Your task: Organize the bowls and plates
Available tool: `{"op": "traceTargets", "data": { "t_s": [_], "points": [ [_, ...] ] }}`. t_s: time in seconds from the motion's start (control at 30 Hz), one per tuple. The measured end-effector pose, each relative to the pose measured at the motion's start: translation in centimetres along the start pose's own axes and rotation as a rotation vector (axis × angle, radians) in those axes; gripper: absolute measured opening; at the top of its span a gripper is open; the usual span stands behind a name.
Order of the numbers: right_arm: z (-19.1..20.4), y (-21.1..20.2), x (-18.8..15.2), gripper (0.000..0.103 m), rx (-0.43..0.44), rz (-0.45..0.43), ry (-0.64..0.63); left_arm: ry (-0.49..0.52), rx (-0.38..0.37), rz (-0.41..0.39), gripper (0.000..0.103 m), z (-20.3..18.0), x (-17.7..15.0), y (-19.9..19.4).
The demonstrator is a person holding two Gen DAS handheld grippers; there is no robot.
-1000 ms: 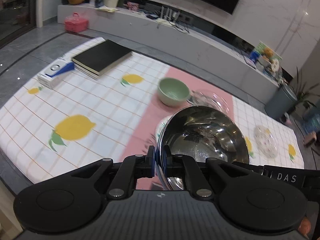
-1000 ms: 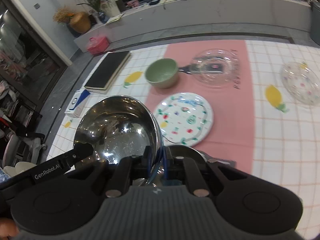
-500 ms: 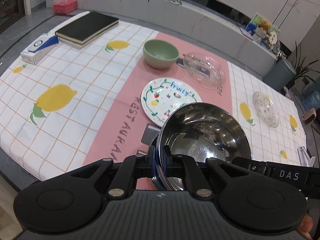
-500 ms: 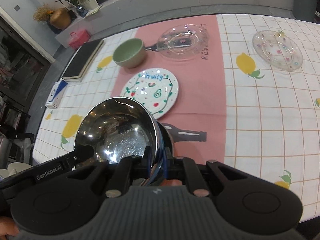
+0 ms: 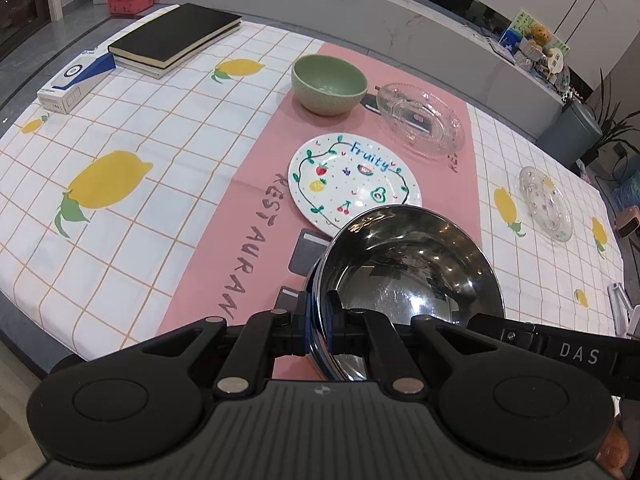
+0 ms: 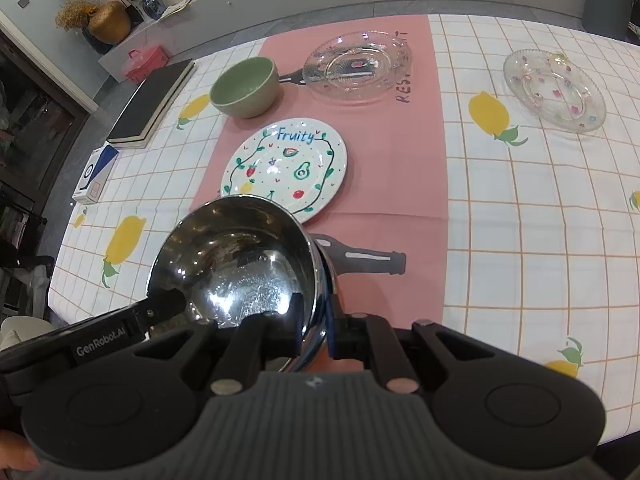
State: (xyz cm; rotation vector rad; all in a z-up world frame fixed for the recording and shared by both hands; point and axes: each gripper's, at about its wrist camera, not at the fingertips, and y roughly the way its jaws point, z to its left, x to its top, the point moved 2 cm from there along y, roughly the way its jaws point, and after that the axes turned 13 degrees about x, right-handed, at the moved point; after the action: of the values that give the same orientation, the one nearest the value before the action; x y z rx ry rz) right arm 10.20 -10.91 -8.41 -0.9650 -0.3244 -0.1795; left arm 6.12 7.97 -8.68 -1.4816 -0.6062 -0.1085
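Note:
Both grippers hold one shiny steel bowl [image 5: 408, 272] above the near part of the table. My left gripper [image 5: 320, 320] is shut on its left rim. My right gripper [image 6: 316, 320] is shut on its right rim, and the steel bowl [image 6: 240, 264] fills the near left of that view. Beyond it lie a white "Fruity" plate [image 5: 354, 180] [image 6: 286, 166], a green bowl [image 5: 329, 83] [image 6: 245, 87], a clear glass plate [image 5: 420, 120] [image 6: 356, 67] and a small glass plate with coloured dots [image 5: 545, 203] [image 6: 554, 90].
A pink runner [image 5: 248, 216] crosses the lemon-print tablecloth [image 5: 120, 128]. A black book [image 5: 176, 38] and a white-blue box [image 5: 76, 78] lie at the far left. A grey bin [image 5: 570, 132] stands beyond the table's right end.
The bowl, held by both grippers, has moved back toward the table's near edge. The "Fruity" plate that it hid is now in full view beyond it.

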Motion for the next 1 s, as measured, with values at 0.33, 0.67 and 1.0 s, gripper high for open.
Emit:
{"op": "traceTargets", "data": {
  "t_s": [0.33, 0.67, 1.0],
  "points": [
    [0.2, 0.4, -0.1, 0.009, -0.017, 0.004, -0.015, -0.001, -0.001, 0.003, 0.008, 0.1, 0.0, 0.5],
    [0.3, 0.4, -0.2, 0.01, -0.024, 0.002, -0.037, 0.009, 0.001, -0.004, 0.01, 0.0, 0.0, 0.5],
    [1.2, -1.4, 0.6, 0.037, -0.026, -0.046, -0.091, 0.015, -0.026, -0.061, 0.032, 0.6, 1.3, -1.0]
  ]
}}
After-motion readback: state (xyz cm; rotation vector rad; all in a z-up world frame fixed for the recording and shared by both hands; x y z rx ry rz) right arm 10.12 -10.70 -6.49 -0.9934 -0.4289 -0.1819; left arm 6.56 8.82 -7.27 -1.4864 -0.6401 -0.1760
